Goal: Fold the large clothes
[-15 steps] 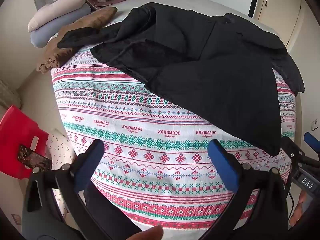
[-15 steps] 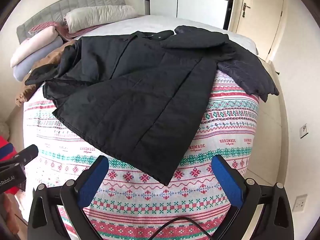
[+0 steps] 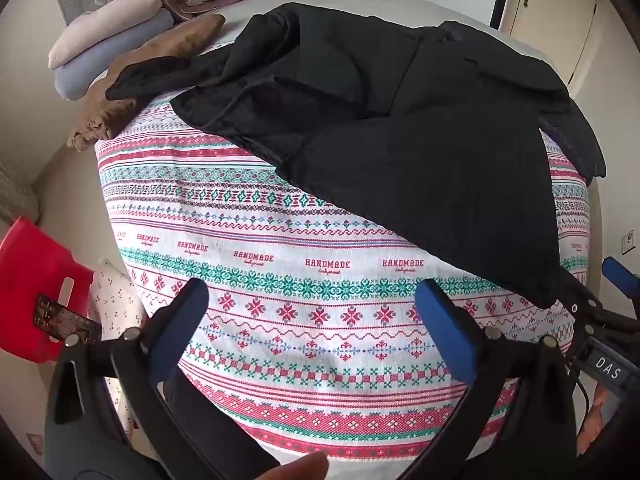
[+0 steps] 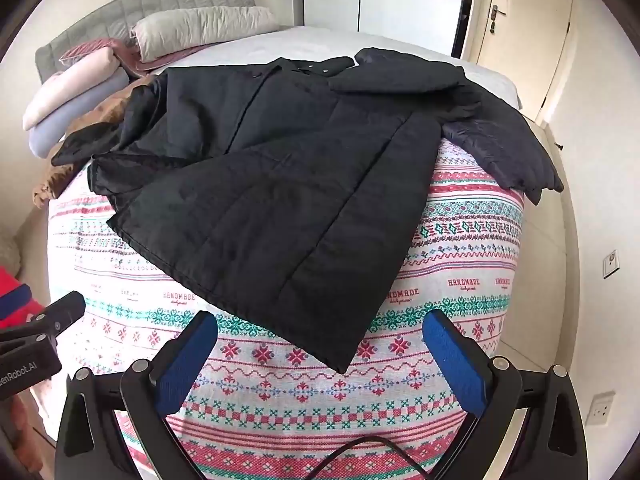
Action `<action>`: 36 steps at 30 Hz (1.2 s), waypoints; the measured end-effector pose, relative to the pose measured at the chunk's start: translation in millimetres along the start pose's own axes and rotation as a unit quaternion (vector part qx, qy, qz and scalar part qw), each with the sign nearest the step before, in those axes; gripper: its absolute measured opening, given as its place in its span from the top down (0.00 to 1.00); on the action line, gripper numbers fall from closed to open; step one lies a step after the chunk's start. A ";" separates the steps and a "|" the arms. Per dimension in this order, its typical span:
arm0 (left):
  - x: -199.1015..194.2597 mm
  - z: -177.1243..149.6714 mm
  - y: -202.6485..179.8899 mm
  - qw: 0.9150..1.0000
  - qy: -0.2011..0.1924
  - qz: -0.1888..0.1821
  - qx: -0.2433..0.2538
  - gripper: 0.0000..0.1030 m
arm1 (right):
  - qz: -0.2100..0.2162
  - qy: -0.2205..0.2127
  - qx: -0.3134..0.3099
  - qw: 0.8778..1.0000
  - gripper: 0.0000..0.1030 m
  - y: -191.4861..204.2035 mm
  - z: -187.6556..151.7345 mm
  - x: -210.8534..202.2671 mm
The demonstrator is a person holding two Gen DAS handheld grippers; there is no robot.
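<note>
A large black quilted coat (image 4: 280,184) lies spread on a bed covered by a red, green and white patterned blanket (image 4: 460,264). One sleeve hangs over the bed's right edge (image 4: 516,156). In the left wrist view the coat (image 3: 420,132) lies ahead and to the right. My left gripper (image 3: 312,300) is open and empty above the bare blanket, short of the coat's hem. My right gripper (image 4: 320,334) is open and empty, its jaws on either side of the coat's lower corner (image 4: 340,360) and apart from it.
Pillows and folded bedding (image 4: 80,92) are stacked at the grey headboard (image 4: 160,4). A brown cloth (image 3: 132,92) lies at the bed's left edge. A red stool (image 3: 32,280) stands on the floor at left. A door (image 4: 524,32) is at the far right.
</note>
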State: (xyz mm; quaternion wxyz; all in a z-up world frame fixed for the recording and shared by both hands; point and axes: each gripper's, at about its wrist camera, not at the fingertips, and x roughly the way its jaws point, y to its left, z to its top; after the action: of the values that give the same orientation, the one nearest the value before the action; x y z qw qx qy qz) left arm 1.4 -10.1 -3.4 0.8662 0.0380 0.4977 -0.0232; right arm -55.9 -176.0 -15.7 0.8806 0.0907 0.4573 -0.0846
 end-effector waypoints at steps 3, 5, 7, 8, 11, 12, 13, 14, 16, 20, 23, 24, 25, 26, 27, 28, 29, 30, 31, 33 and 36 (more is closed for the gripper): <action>0.3 0.6 -2.5 1.000 0.001 -0.004 0.004 0.00 | 0.001 0.005 -0.003 1.000 0.00 1.6 -0.7 2.0; 0.8 1.9 -4.8 1.000 0.003 -0.005 0.006 0.00 | -0.001 0.005 -0.005 1.000 0.00 2.9 -0.9 2.7; 1.4 2.3 -6.2 1.000 0.003 -0.005 0.008 0.00 | 0.000 0.007 -0.004 1.000 0.00 2.8 -0.8 3.6; 1.4 2.0 -6.6 1.000 0.003 -0.005 0.008 0.00 | 0.000 0.008 -0.003 1.000 0.00 3.0 -0.5 4.1; 1.4 2.0 -6.6 1.000 0.003 -0.003 0.008 0.00 | 0.001 0.010 -0.001 1.000 0.00 2.6 -0.7 6.3; 1.6 2.1 -6.4 1.000 0.003 -0.003 0.008 0.00 | 0.001 0.011 -0.001 1.000 0.00 2.5 -0.6 7.2; 2.1 2.1 -6.5 1.000 0.004 -0.003 0.008 0.00 | 0.001 0.012 0.000 1.000 0.00 2.6 -0.6 8.1; 2.4 1.8 -6.3 1.000 0.004 -0.002 0.008 0.00 | 0.001 0.013 0.001 1.000 0.00 2.6 -0.8 9.0; 2.8 1.8 -5.9 1.000 0.005 -0.002 0.007 0.00 | 0.003 0.015 0.002 1.000 0.00 2.6 -1.1 10.5; 3.5 1.2 -4.7 1.000 0.005 -0.005 0.007 0.00 | 0.004 0.017 0.002 1.000 0.00 3.2 -0.1 12.3; 5.1 0.4 -3.5 1.000 0.006 -0.004 0.007 0.00 | 0.003 0.018 0.002 1.000 0.00 4.0 0.3 12.8; 5.5 0.4 -3.2 1.000 0.007 -0.005 0.007 0.00 | 0.002 0.018 0.002 1.000 0.00 4.2 0.4 12.7; 5.8 0.5 -2.5 1.000 0.007 -0.006 0.007 0.00 | 0.002 0.017 0.003 1.000 0.00 4.4 0.3 12.5; 6.0 0.5 -2.0 1.000 0.007 -0.006 0.006 0.00 | 0.002 0.017 0.003 1.000 0.00 4.6 0.4 12.5; 6.3 0.4 -1.6 1.000 0.008 -0.006 0.006 0.00 | 0.002 0.017 0.003 1.000 0.00 4.6 0.3 12.4; 6.5 0.6 -0.9 1.000 0.008 -0.007 0.006 0.00 | 0.002 0.016 0.004 1.000 0.00 4.6 0.3 12.4; 6.7 0.6 -0.4 1.000 0.009 -0.007 0.005 0.00 | 0.002 0.016 0.004 1.000 0.00 4.6 0.1 12.4; 6.7 0.7 0.3 1.000 0.009 -0.006 0.005 0.00 | 0.003 0.016 0.004 1.000 0.00 4.5 0.2 12.4; 6.8 0.7 1.0 1.000 0.009 -0.005 0.005 0.00 | 0.004 0.016 0.005 1.000 0.00 4.5 0.4 12.6; 6.8 1.1 2.1 1.000 0.009 -0.005 0.003 0.00 | 0.005 0.016 0.006 1.000 0.00 4.9 0.7 12.8; 7.0 1.3 3.5 1.000 0.010 -0.004 0.002 0.00 | 0.006 0.017 0.005 1.000 0.00 5.1 0.7 13.4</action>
State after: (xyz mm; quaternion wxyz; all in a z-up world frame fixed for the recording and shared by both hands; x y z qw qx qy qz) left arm 6.2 -6.8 -8.6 0.8612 0.0382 0.5061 -0.0276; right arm -46.5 -172.1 -25.9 0.8728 0.0995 0.4711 -0.0802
